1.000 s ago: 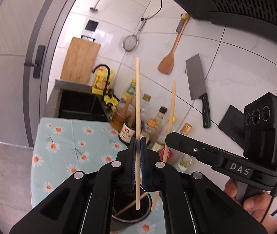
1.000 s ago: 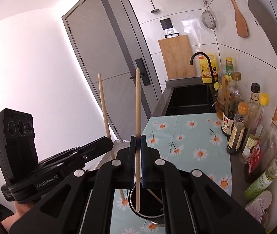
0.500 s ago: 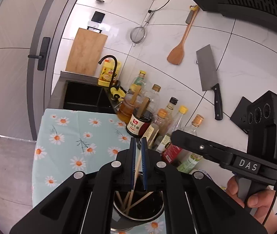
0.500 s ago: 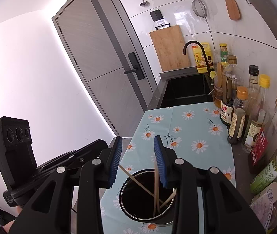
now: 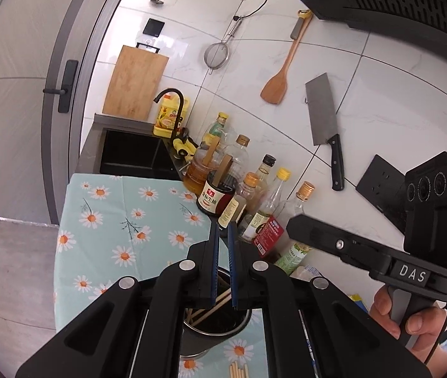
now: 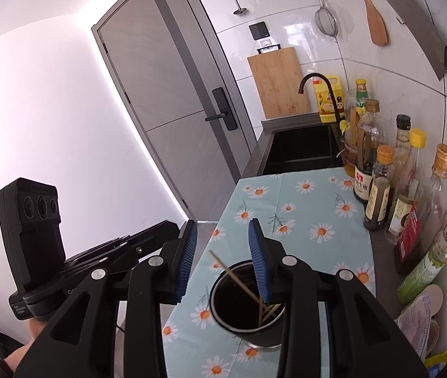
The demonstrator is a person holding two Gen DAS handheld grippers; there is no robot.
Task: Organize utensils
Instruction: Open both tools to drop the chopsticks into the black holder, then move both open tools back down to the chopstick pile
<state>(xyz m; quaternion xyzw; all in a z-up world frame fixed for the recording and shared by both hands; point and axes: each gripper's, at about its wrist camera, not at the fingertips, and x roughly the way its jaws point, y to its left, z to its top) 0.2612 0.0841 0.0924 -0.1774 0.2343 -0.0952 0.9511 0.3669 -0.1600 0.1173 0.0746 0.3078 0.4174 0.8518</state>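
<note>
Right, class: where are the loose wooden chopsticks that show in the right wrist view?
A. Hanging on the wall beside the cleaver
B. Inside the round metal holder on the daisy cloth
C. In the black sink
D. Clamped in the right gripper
B: the chopsticks lean inside the metal holder, while the right gripper above holds nothing.

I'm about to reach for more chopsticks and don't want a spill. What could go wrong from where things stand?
1. One chopstick leans well past the rim of the metal holder; a passing gripper could likely flick it out.
2. The right gripper hangs right above the holder, so a low move may tip it.
3. The bottles crowd the wall beside the holder; a wide swing might topple them.
</note>
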